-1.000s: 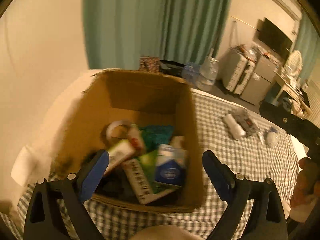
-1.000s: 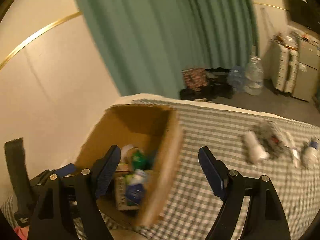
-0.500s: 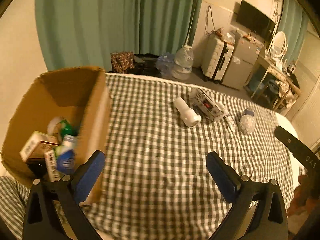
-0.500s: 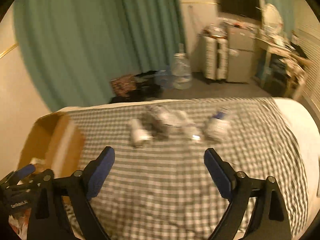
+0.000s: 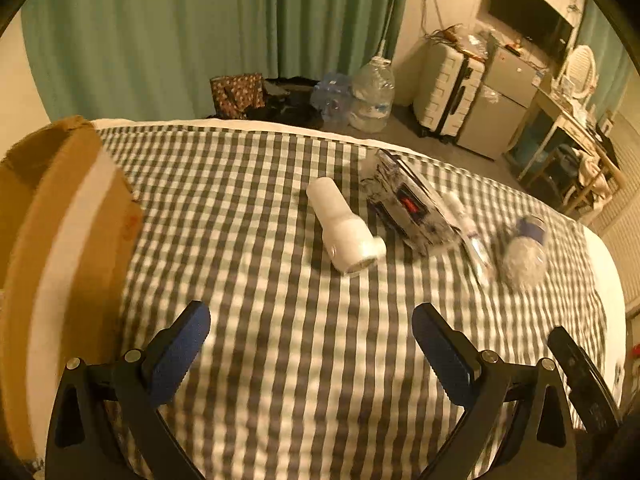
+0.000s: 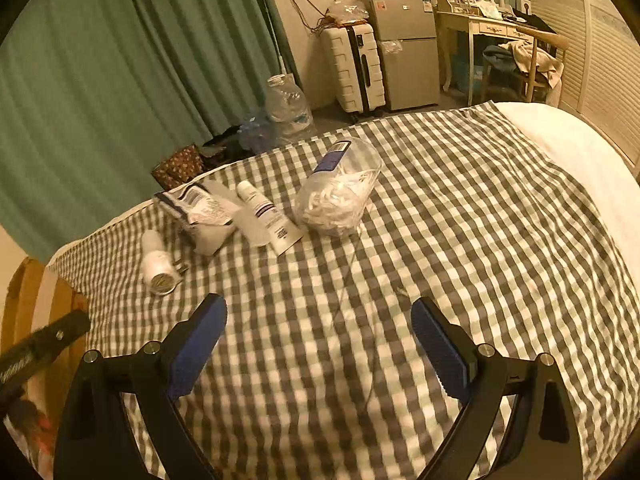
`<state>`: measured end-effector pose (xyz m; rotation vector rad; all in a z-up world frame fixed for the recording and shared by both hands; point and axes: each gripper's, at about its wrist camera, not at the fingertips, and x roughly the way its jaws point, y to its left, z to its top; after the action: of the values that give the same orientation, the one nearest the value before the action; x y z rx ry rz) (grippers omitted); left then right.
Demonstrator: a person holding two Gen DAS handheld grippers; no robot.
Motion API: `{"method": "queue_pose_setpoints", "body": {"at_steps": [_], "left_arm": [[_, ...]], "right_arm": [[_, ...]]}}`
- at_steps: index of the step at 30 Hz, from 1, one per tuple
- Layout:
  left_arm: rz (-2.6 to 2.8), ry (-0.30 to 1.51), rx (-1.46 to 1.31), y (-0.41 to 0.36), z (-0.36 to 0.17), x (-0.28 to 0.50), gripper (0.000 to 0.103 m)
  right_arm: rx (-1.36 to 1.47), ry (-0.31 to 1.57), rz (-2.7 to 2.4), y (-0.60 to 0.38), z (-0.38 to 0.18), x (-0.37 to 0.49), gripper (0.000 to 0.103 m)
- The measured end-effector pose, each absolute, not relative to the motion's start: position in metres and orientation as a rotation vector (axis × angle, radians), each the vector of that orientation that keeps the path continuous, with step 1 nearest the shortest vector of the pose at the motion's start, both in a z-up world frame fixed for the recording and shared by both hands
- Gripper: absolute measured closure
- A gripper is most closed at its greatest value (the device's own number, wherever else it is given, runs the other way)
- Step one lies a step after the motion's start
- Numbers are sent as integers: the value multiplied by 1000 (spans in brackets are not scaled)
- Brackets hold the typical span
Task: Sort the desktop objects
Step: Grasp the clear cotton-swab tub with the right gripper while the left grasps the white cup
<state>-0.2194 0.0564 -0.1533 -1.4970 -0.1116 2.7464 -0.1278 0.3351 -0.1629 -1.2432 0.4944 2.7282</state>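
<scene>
On the checked cloth lie a white bottle [image 5: 345, 229] on its side, a printed packet [image 5: 408, 202], a white tube [image 6: 269, 216] and a clear tub of white swabs [image 6: 340, 188] with a blue label. The bottle [image 6: 158, 266] and packet [image 6: 200, 216] also show in the right wrist view. The cardboard box [image 5: 60, 216] stands at the left edge. My left gripper [image 5: 310, 340] is open and empty, above the cloth short of the bottle. My right gripper [image 6: 318, 334] is open and empty, short of the tub.
The checked cloth [image 6: 460, 220] covers a bed, with bare white bedding [image 6: 580, 152] at the right. Beyond the far edge are green curtains [image 5: 180, 32], water jugs [image 5: 370, 96], a white suitcase [image 6: 354, 68], a small fridge [image 6: 406, 48] and a desk with a chair [image 6: 520, 60].
Both grippers have swung right, away from the cardboard box and toward the loose items on the cloth. The box has slid to the left edge of both views. Both stayed open.
</scene>
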Motion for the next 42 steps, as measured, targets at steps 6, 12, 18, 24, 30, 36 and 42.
{"method": "queue_pose_setpoints", "body": {"at_steps": [6,12,18,24,30,36,42], "left_arm": [[2772,-110,-1532,62,-177,-269,0],[2754,-115,-1581,73,-206,-310,0],[2739,-130,-1617,77,-234,-331,4],[2705,-91,-1590,75,-237,-327,33],[2647,-26,-1620,78,-224,-317,59],[2647,25,-1624,71,-204,-285,59],[2656,29,-1605,55,-173,-241,59]], "right_arm": [[-1201,496,2694,347,-177,-169,9],[-1188,548,2652,356,-190,-208,9],[-1172,521,2643,355,-193,-239,9],[-1214,545,2601,356,-201,-268,9],[-1310,536,2580,361,-214,-267,34],[-1323,519,2604,357,-201,-244,36],[-1366,532,2623,350,-183,-208,36]]}}
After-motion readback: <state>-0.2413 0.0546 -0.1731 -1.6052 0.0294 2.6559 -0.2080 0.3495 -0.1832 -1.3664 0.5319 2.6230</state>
